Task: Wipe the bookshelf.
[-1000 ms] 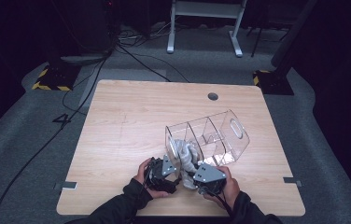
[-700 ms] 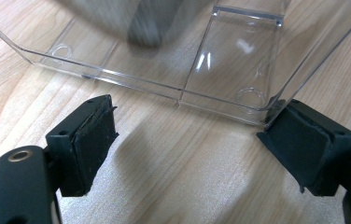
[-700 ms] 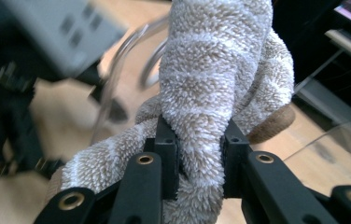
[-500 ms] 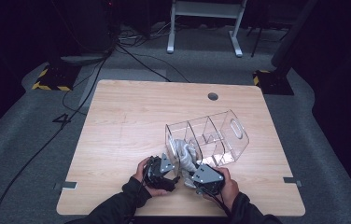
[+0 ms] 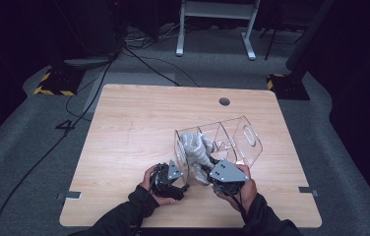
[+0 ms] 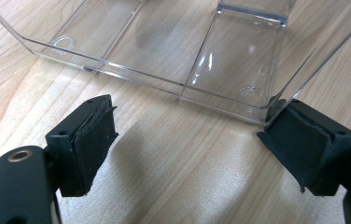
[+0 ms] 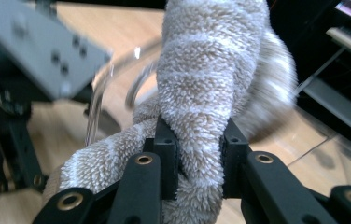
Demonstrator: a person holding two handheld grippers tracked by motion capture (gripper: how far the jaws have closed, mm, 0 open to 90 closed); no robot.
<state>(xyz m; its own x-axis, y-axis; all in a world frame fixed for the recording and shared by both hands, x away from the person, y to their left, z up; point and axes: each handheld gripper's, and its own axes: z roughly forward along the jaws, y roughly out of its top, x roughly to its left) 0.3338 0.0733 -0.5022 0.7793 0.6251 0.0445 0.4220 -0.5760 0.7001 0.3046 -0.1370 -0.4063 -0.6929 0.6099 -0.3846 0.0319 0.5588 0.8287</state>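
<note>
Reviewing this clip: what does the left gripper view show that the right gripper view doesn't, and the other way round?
Left gripper view: the left gripper with jaws wide apart and nothing between them, one pad at the corner of the clear divided bin, whose near compartments are bare.

Right gripper view: the right gripper clamped on a fuzzy striped cloth, with the other gripper's grey plate off to the side.

Both: the wooden table and clear plastic of the bin.
</note>
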